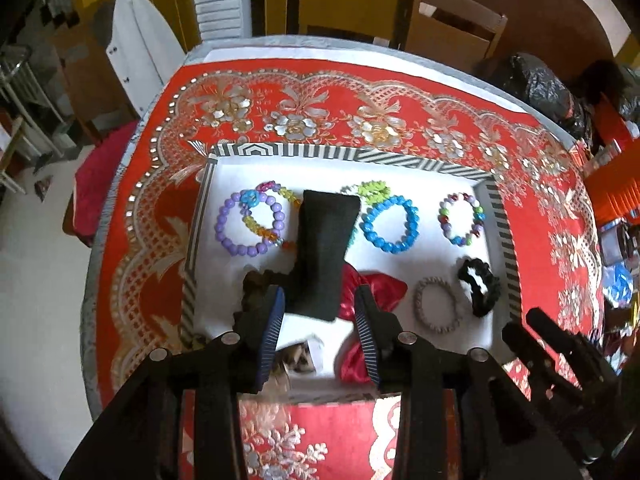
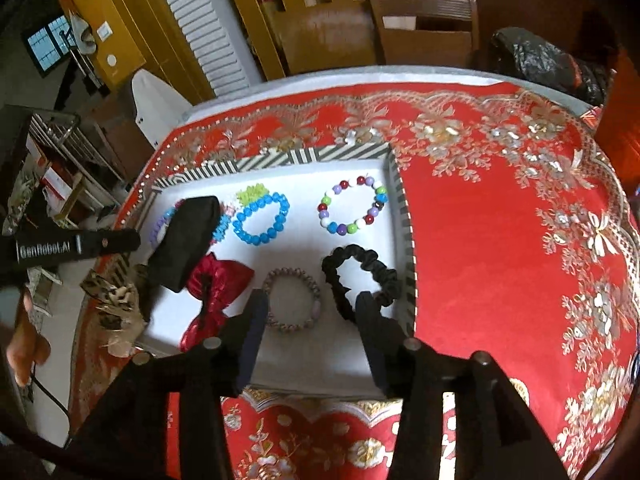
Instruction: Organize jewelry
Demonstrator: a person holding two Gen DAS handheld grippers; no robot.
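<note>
A white tray (image 1: 280, 149) with a striped rim holds beaded bracelets: a purple one (image 1: 224, 236), a blue one (image 1: 412, 216) and a mixed-colour one (image 2: 324, 216). A black padded stand (image 1: 324, 248) lies among them. In front of it lie a red satin scrunchie (image 1: 380, 288), a grey spiral hair tie (image 2: 292, 271) and a black scrunchie (image 2: 340, 280). My left gripper (image 1: 320, 322) hangs open above the stand's near end, its pads apart from it. My right gripper (image 2: 312, 330) is open above the grey tie and black scrunchie, holding nothing.
A leopard-print scrunchie (image 2: 112, 296) lies at the tray's near left corner. The tray sits on a red embroidered cloth (image 2: 500, 240) over a round table. Wooden chairs (image 2: 424, 28) and a black bag (image 2: 548, 60) stand beyond the far edge. A hand (image 2: 24, 344) shows at the left.
</note>
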